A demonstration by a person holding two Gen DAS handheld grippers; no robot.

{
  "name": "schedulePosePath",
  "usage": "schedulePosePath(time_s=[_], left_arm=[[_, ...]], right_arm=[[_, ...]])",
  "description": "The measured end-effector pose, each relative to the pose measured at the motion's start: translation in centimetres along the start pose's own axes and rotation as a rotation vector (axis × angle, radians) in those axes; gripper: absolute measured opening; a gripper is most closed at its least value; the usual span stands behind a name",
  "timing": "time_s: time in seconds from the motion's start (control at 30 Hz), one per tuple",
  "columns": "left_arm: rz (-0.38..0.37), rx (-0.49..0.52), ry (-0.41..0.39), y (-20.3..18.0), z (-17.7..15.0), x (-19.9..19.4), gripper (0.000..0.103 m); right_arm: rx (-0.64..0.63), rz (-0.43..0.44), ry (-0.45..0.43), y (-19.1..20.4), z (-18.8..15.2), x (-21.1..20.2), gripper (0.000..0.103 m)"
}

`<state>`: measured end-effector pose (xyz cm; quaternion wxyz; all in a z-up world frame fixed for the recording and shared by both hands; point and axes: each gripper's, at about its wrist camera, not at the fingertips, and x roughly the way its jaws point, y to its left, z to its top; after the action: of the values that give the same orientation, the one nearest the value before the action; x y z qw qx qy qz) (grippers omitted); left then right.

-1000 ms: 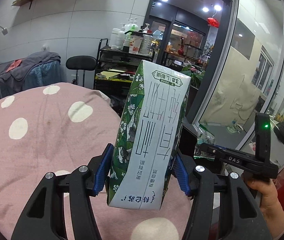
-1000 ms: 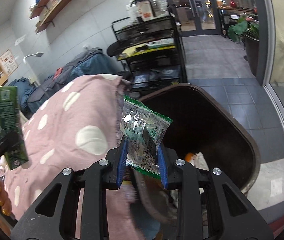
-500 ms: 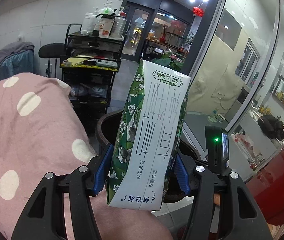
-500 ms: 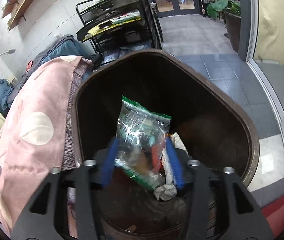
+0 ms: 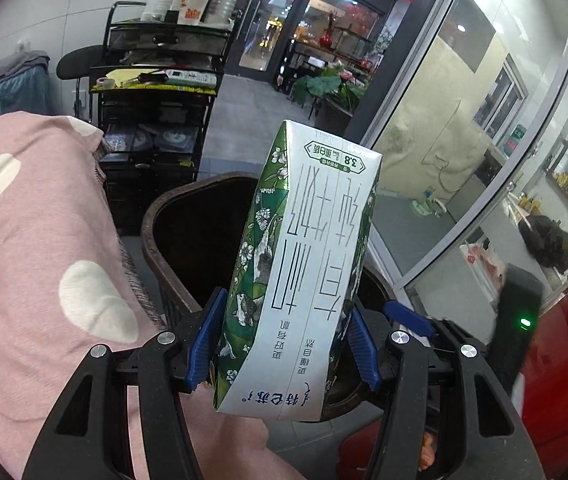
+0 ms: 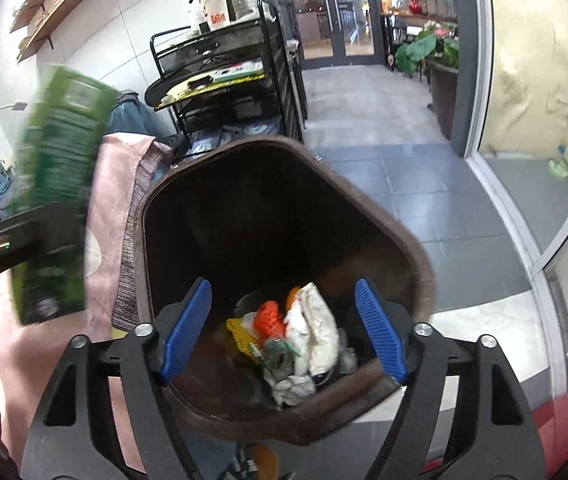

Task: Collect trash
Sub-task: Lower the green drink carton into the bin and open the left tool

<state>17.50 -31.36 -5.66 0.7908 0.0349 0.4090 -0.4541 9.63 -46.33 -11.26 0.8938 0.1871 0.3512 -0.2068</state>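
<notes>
My left gripper is shut on a green and white milk carton, held upright in front of the brown trash bin. The carton also shows blurred at the left of the right wrist view. My right gripper is open and empty, right over the bin. Inside the bin lie a clear green-edged wrapper, crumpled white paper and orange netting.
A pink blanket with white dots covers the surface left of the bin. A black wire cart with bottles stands behind. Glass walls and tiled floor lie to the right. A red surface is at the lower right.
My right gripper opened over the bin and the wrapper dropped in. My left gripper carried the carton rightward from over the blanket to the bin.
</notes>
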Motion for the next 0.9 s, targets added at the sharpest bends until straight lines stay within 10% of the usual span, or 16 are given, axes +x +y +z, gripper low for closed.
schedulePosePath(time_s=[0.9], left_arm=[[0.067,-0.029,0.295,0.2,1.8,9.0,0.057]], right_arm=[[0.029,-0.05,-0.011,-2.7,-1.2,-2.5,0.083]])
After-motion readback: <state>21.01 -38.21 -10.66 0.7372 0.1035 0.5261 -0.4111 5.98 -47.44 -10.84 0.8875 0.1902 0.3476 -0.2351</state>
